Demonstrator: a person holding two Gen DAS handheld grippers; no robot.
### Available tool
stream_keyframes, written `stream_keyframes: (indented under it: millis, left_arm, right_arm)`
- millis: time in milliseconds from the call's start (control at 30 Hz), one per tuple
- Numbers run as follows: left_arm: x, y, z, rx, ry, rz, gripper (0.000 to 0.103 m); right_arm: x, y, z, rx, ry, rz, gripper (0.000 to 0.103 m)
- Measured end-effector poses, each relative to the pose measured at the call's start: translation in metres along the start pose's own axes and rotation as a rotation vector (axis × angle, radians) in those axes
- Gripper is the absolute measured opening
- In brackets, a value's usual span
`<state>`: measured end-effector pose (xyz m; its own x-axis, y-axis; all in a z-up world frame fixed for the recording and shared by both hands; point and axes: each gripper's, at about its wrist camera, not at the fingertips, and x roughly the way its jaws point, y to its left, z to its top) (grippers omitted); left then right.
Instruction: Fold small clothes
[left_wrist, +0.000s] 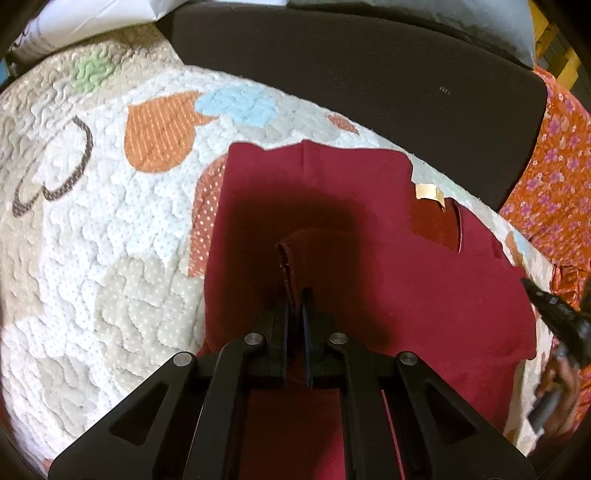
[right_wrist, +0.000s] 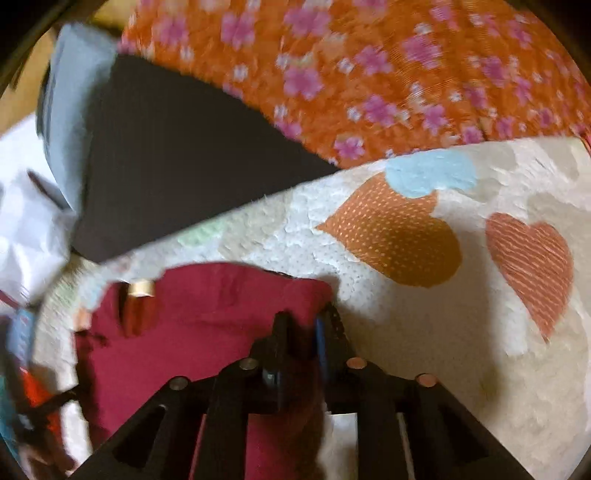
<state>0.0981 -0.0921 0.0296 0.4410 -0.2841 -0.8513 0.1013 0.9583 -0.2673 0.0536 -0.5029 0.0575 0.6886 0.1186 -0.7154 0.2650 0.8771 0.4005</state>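
A small dark red garment (left_wrist: 369, 280) lies on a quilted mat with hearts (left_wrist: 92, 229). A cream label (left_wrist: 428, 192) shows at its neck. My left gripper (left_wrist: 297, 295) is shut on a raised fold of the red cloth near the garment's middle. In the right wrist view the same garment (right_wrist: 207, 332) lies at lower left, blurred. My right gripper (right_wrist: 304, 321) is nearly closed on the garment's right edge, with red cloth between the jaws. The right gripper's tip also shows in the left wrist view (left_wrist: 554, 306) at the far right.
A dark seat cushion (left_wrist: 351, 74) lies beyond the mat. An orange cloth with pink flowers (right_wrist: 369, 66) lies to the right of it. White paper or plastic (right_wrist: 26, 229) sits at the left in the right wrist view.
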Motion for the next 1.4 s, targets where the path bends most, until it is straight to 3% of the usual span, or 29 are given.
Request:
stream_keyframes:
  millis: [100,200,267,300,367,533,733,833,900,1033,1133,1400]
  left_arm:
    - [0.000,0.000,0.001,0.000,-0.003,0.003,0.005]
    - [0.002,-0.001,0.001,0.004,-0.002,0.010,0.005]
    - [0.002,0.000,0.000,0.001,-0.004,0.009,0.005]
    - [0.002,0.000,0.000,0.002,-0.004,0.008,0.005]
    - [0.003,0.001,0.000,0.001,-0.003,0.004,0.005]
    - [-0.004,0.005,-0.003,0.003,0.002,0.001,0.005]
    - [-0.025,0.010,-0.007,-0.007,-0.032,0.029,0.006]
    - [-0.040,0.005,-0.008,0.021,-0.098,0.058,0.006]
    - [-0.043,0.001,-0.008,0.030,-0.120,0.039,0.007]
    - [-0.036,-0.003,-0.006,0.039,-0.124,0.005,0.033]
    - [-0.018,-0.006,-0.005,0.053,-0.097,0.039,0.033]
    - [0.006,-0.008,-0.007,0.094,-0.078,0.123,0.033]
  right_arm:
    - [-0.028,0.011,-0.017,-0.057,0.010,0.055,0.025]
    - [-0.036,0.027,-0.041,-0.139,0.045,0.084,0.026]
    - [-0.027,0.036,-0.057,-0.211,0.082,0.033,0.026]
    - [-0.017,0.038,-0.066,-0.260,0.109,-0.044,0.026]
    - [-0.005,0.033,-0.075,-0.295,0.105,-0.123,0.014]
    - [-0.025,0.033,-0.068,-0.269,0.096,-0.157,0.013]
    - [-0.049,0.052,-0.057,-0.222,0.019,-0.037,0.015]
    - [-0.033,0.070,-0.054,-0.253,0.031,-0.026,0.015]
    - [-0.021,0.077,-0.053,-0.258,0.044,-0.029,0.015]
    - [-0.005,0.077,-0.052,-0.257,0.049,-0.074,0.015]
    - [0.007,0.067,-0.052,-0.232,0.062,-0.127,0.015]
    - [0.019,0.060,-0.052,-0.220,0.086,-0.116,0.015]
